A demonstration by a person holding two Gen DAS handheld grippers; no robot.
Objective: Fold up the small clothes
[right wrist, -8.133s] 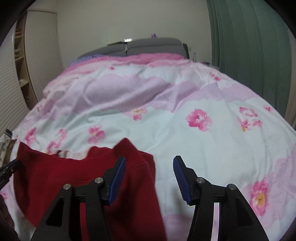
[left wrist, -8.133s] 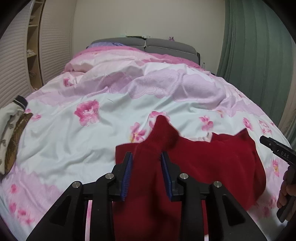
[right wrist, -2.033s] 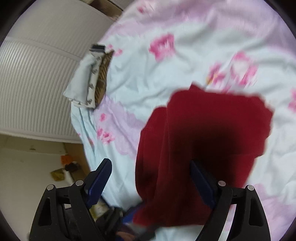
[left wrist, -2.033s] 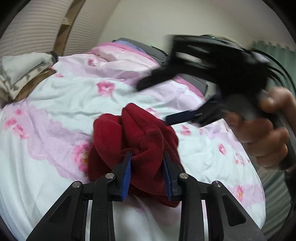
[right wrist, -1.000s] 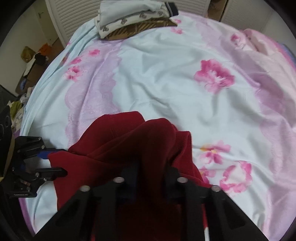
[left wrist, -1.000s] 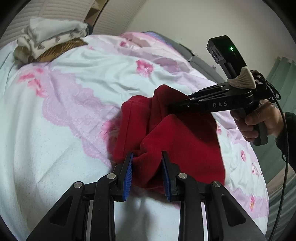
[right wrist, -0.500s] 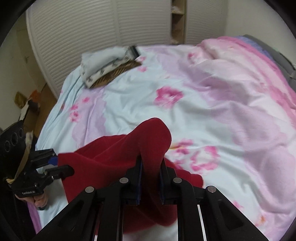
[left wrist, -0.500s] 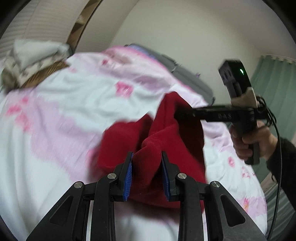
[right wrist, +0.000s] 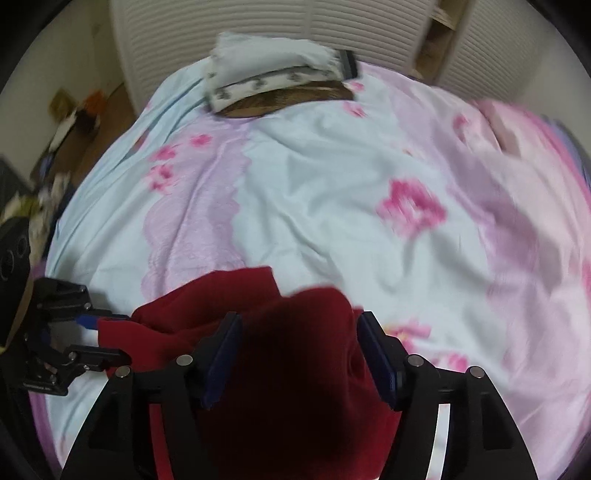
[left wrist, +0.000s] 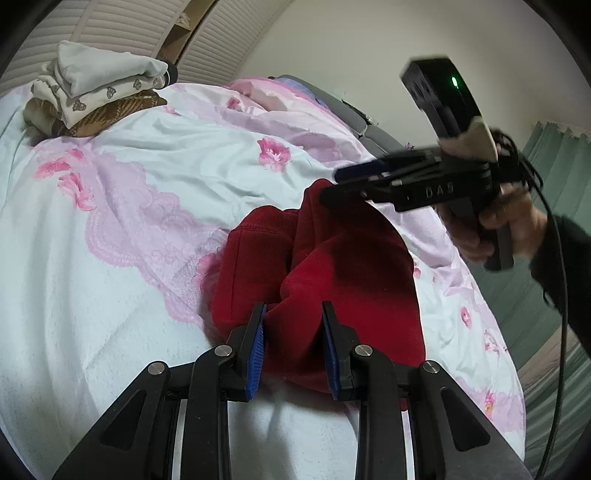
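A dark red garment (left wrist: 325, 273) lies bunched on the floral bedspread (left wrist: 147, 192). My left gripper (left wrist: 291, 347) is shut on a thick fold of its near edge. My right gripper (right wrist: 299, 354) stands open just above the garment (right wrist: 288, 369), with red cloth lying between its spread fingers. In the left wrist view the right gripper (left wrist: 332, 184) hovers over the garment's far edge, held by a hand. In the right wrist view the left gripper (right wrist: 99, 339) holds the garment's left edge.
A stack of folded clothes (left wrist: 92, 92) sits at the far left corner of the bed, also in the right wrist view (right wrist: 280, 77). Slatted wardrobe doors (right wrist: 258, 33) stand behind it. Green curtains (left wrist: 554, 184) hang at the right. Clutter lies on the floor (right wrist: 70, 122).
My right gripper has opened and let go of the red fold it pinched half a second ago. The garment has sunk lower onto the bed. My left gripper keeps its hold.
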